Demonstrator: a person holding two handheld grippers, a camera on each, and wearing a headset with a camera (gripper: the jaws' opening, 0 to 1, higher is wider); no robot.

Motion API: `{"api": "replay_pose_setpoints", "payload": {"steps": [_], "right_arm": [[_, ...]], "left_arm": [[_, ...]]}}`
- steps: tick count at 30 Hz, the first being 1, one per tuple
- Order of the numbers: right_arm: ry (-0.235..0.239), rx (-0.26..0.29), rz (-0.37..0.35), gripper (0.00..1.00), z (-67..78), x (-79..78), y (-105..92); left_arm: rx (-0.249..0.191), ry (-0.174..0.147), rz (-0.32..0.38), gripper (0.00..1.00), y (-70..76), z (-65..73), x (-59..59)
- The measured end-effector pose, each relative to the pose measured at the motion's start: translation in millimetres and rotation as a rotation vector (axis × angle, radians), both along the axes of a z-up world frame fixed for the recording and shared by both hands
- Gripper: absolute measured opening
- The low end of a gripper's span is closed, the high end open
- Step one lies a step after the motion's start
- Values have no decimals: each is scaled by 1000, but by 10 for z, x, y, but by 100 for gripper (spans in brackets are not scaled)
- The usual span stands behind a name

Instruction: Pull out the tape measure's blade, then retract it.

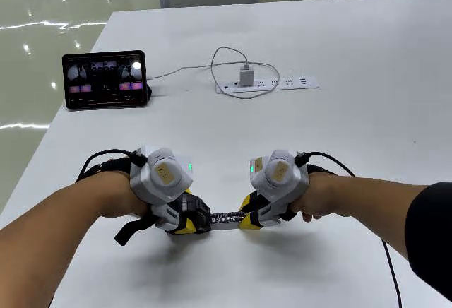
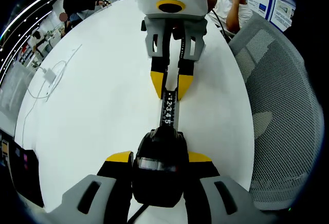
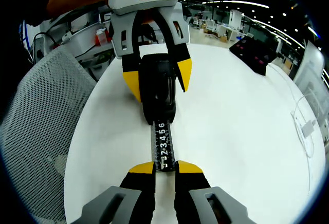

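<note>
My left claw (image 2: 159,157) grips the black tape measure (image 2: 159,175), with its yellow-tipped jaws pressed against both sides of the case. The blade (image 2: 168,112) runs straight ahead from the case for a short stretch, and I can read its numbers up to 5. At the blade's far end the right claw (image 2: 170,88) faces mine, its yellow tips closed on the blade. Beneath them is the white table (image 2: 103,106). To the right of my claw stands a grey mesh chair (image 2: 288,111). Ahead and to the left, a white cable (image 2: 51,75) lies on the table.
</note>
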State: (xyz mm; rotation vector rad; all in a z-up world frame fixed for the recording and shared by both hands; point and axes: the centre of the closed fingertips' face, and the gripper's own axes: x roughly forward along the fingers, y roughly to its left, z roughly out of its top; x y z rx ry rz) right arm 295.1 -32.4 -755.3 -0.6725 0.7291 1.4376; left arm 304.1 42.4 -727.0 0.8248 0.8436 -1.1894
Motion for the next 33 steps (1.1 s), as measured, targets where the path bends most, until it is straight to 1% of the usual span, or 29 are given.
{"api": "replay_pose_setpoints", "payload": {"steps": [8,13,20,33], "right_arm": [[-3,-12,1,10,10,3,-78],[6,-6,-14,10,12,3,-135],[5,-10,-17,10,13,-2,-190],[13,-15,-19,10,17,-8,-254]], "left_arm": [[1,-1,1,33,-1,0,3],[0,-2,1,33,-2,-2,3],[-1,-3,0,33,-4,-1,-1],[-4,-4,-1,33,-5,-1,-2]]}}
